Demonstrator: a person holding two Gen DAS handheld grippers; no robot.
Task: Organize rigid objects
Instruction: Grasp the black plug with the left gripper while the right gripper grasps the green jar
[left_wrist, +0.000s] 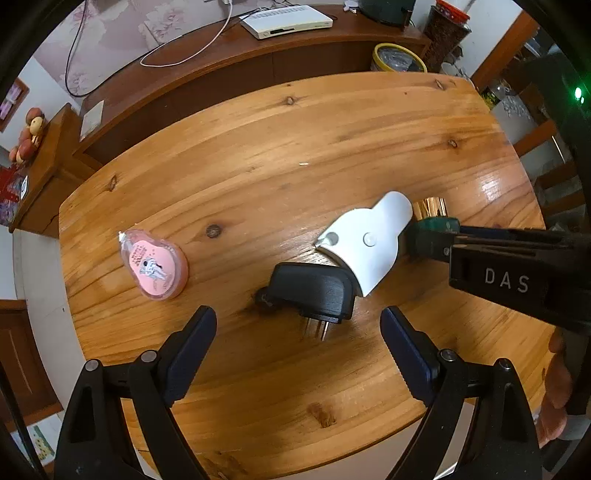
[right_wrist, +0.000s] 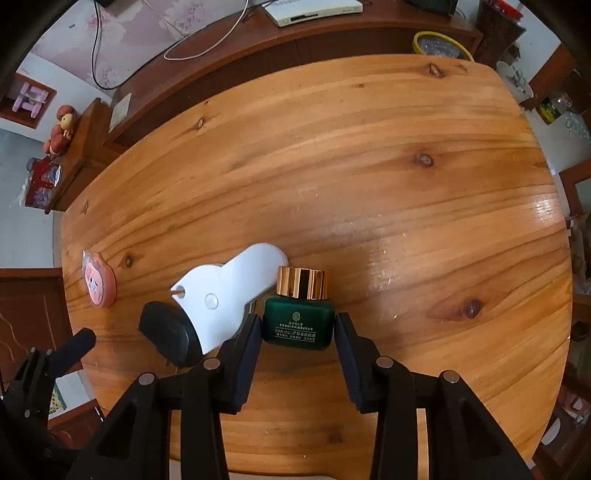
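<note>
1. The green jar (right_wrist: 298, 325) with its gold cap (right_wrist: 303, 282) stands on the wooden surface (right_wrist: 369, 166), toward the near edge, just right of the white plastic piece (right_wrist: 225, 295).
2. Your right gripper (right_wrist: 298, 328) has a pad against each side of the jar body; I judge it clamped on the jar, so the step in hand is the pickup of this jar.
3. The white piece lies with its near-left end over the black plug adapter (left_wrist: 314, 291), whose prongs point toward you.
4. Your left gripper (left_wrist: 298, 332) hangs with its jaws wide apart, nothing between them, just near of the adapter.
5. A pink heart-shaped case (left_wrist: 157, 264) lies well apart on the left.
6. Next, likely lift the jar straight up so it does not drag the white piece beside it, then lower the left gripper astride the adapter.
</note>
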